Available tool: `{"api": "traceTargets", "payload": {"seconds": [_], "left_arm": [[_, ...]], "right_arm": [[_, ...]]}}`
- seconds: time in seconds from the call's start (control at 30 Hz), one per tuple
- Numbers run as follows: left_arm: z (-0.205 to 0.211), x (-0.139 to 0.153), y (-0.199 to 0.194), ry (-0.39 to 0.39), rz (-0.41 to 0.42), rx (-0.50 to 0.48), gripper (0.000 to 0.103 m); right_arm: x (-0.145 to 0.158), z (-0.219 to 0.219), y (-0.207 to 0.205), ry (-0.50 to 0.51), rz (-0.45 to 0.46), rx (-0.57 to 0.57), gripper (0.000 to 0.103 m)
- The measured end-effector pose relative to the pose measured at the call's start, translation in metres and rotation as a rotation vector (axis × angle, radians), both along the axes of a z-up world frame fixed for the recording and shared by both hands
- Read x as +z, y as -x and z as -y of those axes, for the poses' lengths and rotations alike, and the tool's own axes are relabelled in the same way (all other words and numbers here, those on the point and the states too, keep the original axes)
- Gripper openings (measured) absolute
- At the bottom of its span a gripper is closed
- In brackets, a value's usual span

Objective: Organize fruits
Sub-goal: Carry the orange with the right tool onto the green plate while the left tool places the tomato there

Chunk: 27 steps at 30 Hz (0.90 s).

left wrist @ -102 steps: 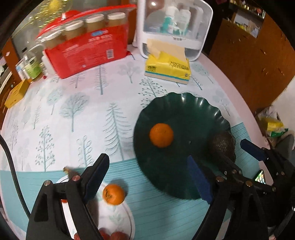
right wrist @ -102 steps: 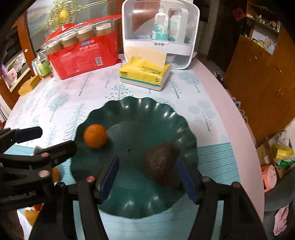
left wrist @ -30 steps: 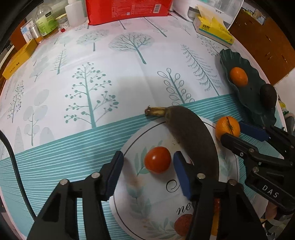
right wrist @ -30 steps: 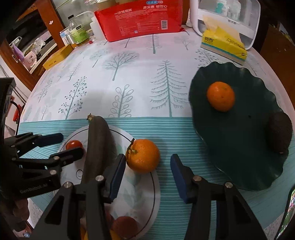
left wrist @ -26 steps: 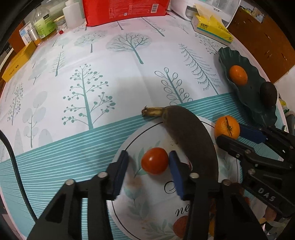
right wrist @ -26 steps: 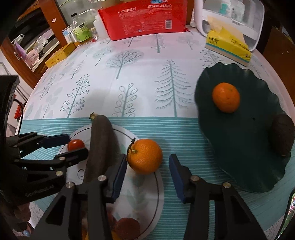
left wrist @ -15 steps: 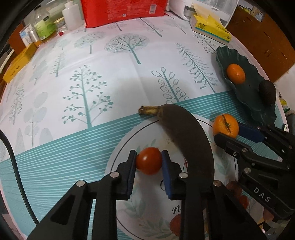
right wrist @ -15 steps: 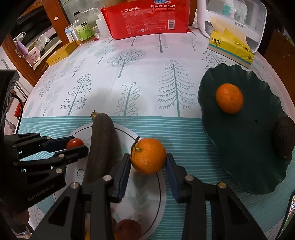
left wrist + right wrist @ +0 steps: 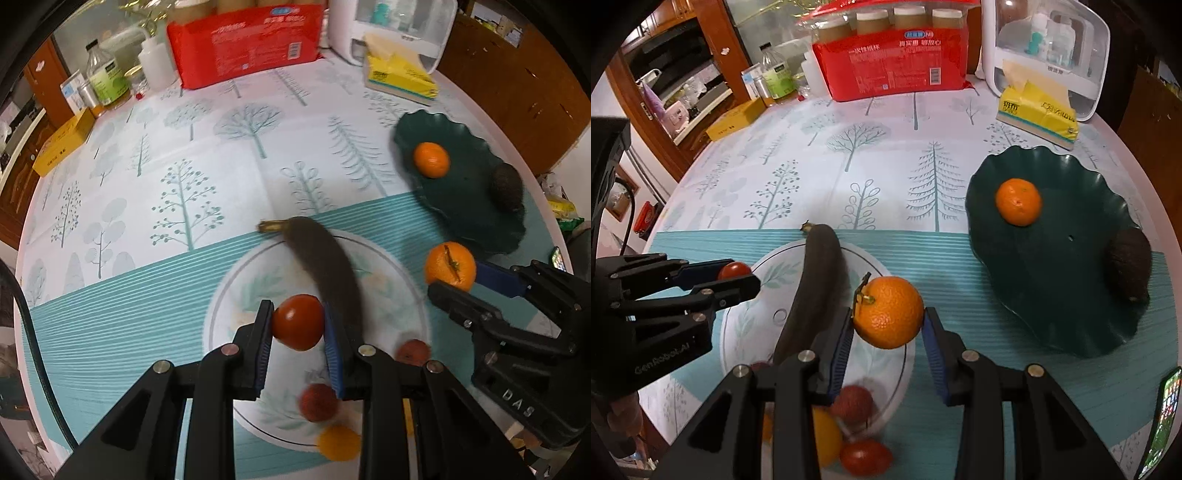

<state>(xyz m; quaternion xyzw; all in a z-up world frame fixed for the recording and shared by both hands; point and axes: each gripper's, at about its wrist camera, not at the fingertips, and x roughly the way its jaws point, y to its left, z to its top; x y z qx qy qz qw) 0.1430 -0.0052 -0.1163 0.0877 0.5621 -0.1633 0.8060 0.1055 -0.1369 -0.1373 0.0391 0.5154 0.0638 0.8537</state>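
Note:
My left gripper (image 9: pixel 297 325) is shut on a small red tomato (image 9: pixel 297 322), held just above the white patterned plate (image 9: pixel 236 295). My right gripper (image 9: pixel 888 322) is shut on a stemmed orange (image 9: pixel 888 312), lifted over the same plate's (image 9: pixel 746 332) right side. A dark overripe banana (image 9: pixel 325 266) lies across the plate (image 9: pixel 816 288). To the right stands a dark green wavy dish (image 9: pixel 1052 295) with a second orange (image 9: pixel 1018 201) and an avocado (image 9: pixel 1128 264) in it. In the left wrist view the right gripper (image 9: pixel 452 280) shows at the right with its orange (image 9: pixel 449 266).
More small fruits lie at the plate's near end (image 9: pixel 853 406), red and yellow. At the table's back stand a red pack of cups (image 9: pixel 897 70), a yellow tissue pack (image 9: pixel 1038 107), a white organiser (image 9: pixel 1049 48), bottles (image 9: pixel 775 77) and a yellow box (image 9: pixel 735 118). A phone (image 9: pixel 1163 421) lies at the near right.
Both grippers closed on their fruits, the left on the tomato and the right on the orange, then rose off the plate with them. The banana stayed in place.

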Motion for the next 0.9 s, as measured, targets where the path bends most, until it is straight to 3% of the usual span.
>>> {"api": "traceTargets", "payload": {"seconds": [0.47,0.9], "left_arm": [[0.103,0.054,0.029,0.034,0.066,-0.086,0.025],[0.187,0.114,0.002,0.037,0.214,-0.056,0.025]], "right_arm": [[0.051,0.075,0.045,-0.018,0.079,-0.024,0.038],[0.132,0.173,0.000,0.032,0.250,-0.096,0.038]]}}
